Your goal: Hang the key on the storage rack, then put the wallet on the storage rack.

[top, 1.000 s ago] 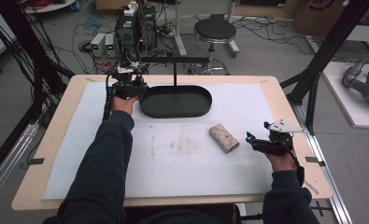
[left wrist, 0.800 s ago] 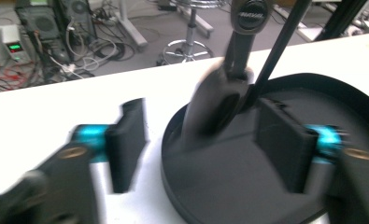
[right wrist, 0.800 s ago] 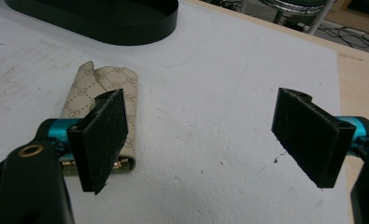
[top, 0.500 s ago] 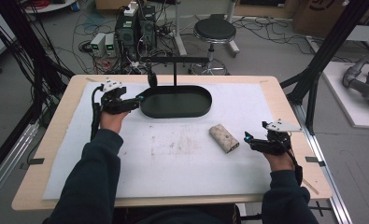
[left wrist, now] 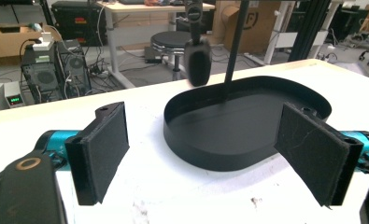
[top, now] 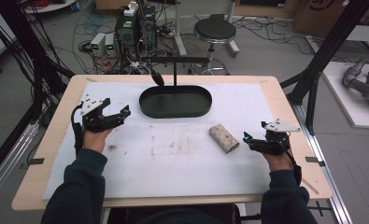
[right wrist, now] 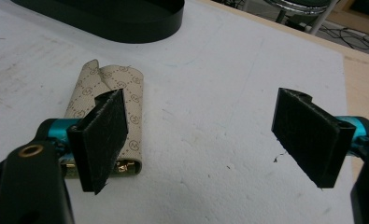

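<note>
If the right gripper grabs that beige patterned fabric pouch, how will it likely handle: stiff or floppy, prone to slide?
The beige patterned fabric pouch looks soft: one flap end curls up, so it would probably flex or sag rather than stay rigid. Lying flat on the white mat, it seems unlikely to roll. Its small size suggests it is light, so a push would probably slide it.

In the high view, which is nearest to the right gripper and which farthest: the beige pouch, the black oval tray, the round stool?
1. Beige pouch, on the mat just left of the right gripper.
2. Black oval tray, mid-table, farther back.
3. Round stool, on the floor beyond the table.
</note>
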A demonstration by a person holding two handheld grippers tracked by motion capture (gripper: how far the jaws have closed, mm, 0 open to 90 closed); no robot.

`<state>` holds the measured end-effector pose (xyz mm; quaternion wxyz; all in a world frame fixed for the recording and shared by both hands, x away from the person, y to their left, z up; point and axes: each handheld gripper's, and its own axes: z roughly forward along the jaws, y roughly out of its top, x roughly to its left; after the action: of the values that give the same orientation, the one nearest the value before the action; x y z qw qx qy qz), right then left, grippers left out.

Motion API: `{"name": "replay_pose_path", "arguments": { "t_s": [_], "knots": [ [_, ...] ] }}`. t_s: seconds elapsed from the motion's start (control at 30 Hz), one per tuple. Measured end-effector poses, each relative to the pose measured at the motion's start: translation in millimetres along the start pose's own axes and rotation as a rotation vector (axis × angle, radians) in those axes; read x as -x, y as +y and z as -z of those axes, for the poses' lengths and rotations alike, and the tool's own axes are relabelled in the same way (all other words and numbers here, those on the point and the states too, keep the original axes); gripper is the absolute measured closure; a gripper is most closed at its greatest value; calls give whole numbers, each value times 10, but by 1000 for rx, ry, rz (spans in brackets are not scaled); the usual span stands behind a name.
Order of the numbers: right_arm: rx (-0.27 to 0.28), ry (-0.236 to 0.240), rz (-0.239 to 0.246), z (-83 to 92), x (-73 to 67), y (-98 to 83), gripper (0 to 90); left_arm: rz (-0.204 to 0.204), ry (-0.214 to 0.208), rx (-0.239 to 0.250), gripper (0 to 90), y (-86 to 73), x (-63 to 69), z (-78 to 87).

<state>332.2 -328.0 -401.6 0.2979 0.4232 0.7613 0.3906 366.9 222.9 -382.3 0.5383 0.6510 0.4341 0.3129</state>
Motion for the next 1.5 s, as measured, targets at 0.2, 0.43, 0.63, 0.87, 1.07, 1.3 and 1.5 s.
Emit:
{"name": "replay_pose_path", "arguments": {
  "t_s": [0.2,0.43,0.63,0.87,1.07,1.3,1.5],
  "knots": [
    [-4,2,8,12,-27,-5,189,-48,3,8,173,13,57,81],
    [-2,4,-14,-5,-23,-4,190,-48,-24,16,174,-51,91,129],
    [-15,13,6,-48,-76,11,190,-23,-30,-3,174,-174,59,157],
    [-30,28,17,-81,-115,4,189,-23,-49,-10,175,-197,96,162],
    [-30,67,17,-144,-228,24,189,-31,-69,-50,174,-288,176,161],
    [-51,124,7,-273,-332,67,189,-32,-84,-52,175,-307,191,145],
    [-94,151,17,-397,-418,57,189,-24,-69,-49,175,-311,160,166]
  ]
}}
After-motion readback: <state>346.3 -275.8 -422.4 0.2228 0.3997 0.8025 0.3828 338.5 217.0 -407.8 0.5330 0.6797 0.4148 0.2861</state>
